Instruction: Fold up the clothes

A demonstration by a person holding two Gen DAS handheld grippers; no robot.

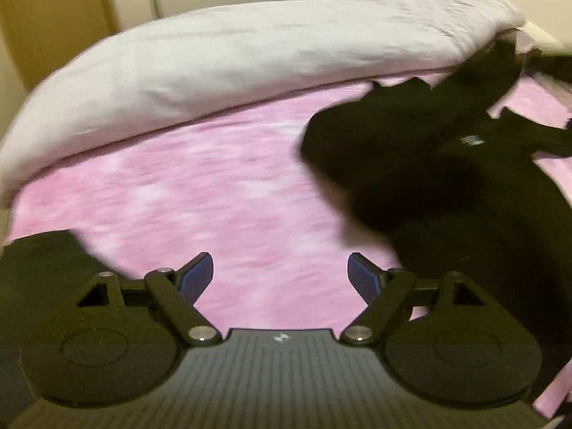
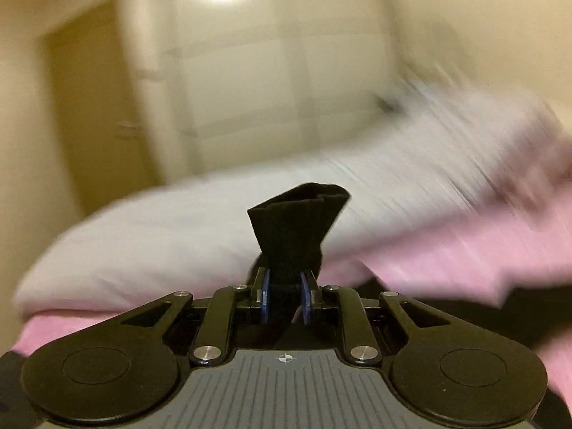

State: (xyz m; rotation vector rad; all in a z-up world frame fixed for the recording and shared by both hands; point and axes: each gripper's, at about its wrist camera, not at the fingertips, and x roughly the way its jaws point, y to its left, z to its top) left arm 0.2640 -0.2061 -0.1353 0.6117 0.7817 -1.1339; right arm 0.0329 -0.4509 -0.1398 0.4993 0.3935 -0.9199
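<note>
Left gripper (image 1: pixel 280 279) fingers spread wide, empty, right gripper (image 2: pixel 285 287) pinching black garment (image 2: pixel 296 228), seemingly a cuff

Grey duvet (image 1: pixel 221 60) on pink sheet (image 1: pixel 221 193)

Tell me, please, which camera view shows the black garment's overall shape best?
The left wrist view: the black garment lies spread across the pink blanket, right of the open left gripper. The right wrist view shows only a bunched piece pinched in the shut right gripper.
</note>
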